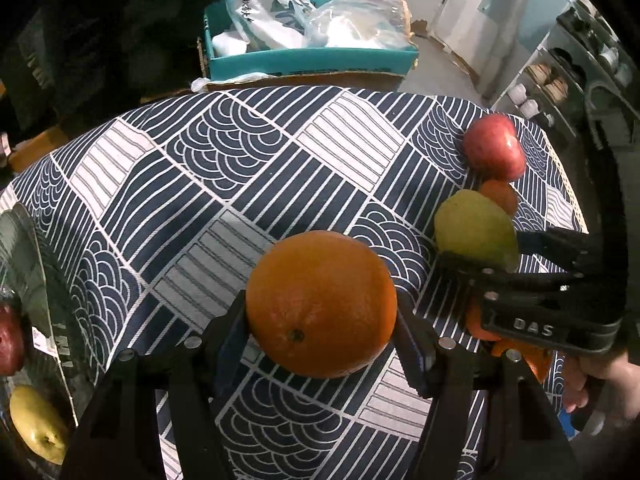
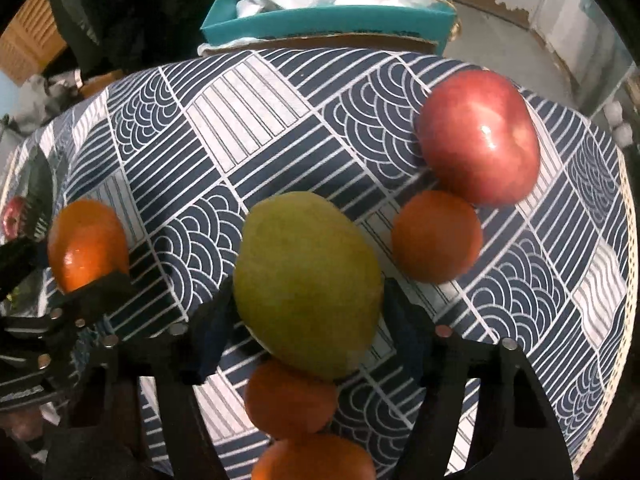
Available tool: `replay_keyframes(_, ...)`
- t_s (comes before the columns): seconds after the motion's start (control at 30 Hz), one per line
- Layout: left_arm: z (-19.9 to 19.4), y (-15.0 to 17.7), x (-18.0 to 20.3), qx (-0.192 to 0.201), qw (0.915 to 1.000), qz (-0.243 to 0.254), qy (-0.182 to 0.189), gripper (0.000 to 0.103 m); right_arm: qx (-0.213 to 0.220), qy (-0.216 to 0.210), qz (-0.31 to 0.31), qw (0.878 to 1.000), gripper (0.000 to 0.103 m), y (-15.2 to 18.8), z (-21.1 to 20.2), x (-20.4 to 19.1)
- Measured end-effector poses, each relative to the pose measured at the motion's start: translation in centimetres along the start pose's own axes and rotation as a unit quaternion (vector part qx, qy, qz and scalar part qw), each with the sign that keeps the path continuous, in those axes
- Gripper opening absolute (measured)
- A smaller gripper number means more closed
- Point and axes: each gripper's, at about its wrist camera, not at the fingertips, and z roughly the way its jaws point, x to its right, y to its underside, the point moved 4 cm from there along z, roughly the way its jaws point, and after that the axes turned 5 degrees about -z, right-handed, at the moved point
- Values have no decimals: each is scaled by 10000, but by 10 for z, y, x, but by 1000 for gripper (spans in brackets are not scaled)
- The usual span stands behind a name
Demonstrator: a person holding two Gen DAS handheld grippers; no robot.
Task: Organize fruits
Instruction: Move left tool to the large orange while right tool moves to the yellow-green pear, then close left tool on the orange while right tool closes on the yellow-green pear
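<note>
My left gripper [image 1: 322,332] is clamped on a large orange [image 1: 321,304], one finger on each flank, the fruit raised above the table [image 1: 168,184] with its navel facing the camera. The table wears a navy and white cloth of arcs and stripes.

My right gripper [image 2: 308,320] has its fingers set on either side of a yellow-green pear [image 2: 307,284]. The left wrist view shows its black fingers hugging the fruit's lower part. I read this as a grip, though the contact of the pads themselves is hidden behind the fruit, so I say it with some caution.

Just beyond the pear lies a small mandarin [image 2: 437,236], and touching it on the far side a red apple [image 2: 478,136]. Two more mandarins sit below the pear in the right wrist view, one [image 2: 291,398] close under it, another [image 2: 314,458] at the frame's bottom edge.

At the left edge of the left wrist view I see a clear plastic container [image 1: 24,248], with a red apple [image 1: 10,340] and a yellow-green fruit [image 1: 38,424] by it; whether they lie inside it I cannot tell.

Behind the table stands a teal box [image 1: 308,62] filled with white bags.
</note>
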Motion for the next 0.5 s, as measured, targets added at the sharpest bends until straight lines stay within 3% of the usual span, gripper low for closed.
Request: replay_keyframes(0.5,-30,-3,-10,284,9995,-124,-6,68,306,274,-135,9991,68,1,-11,-6)
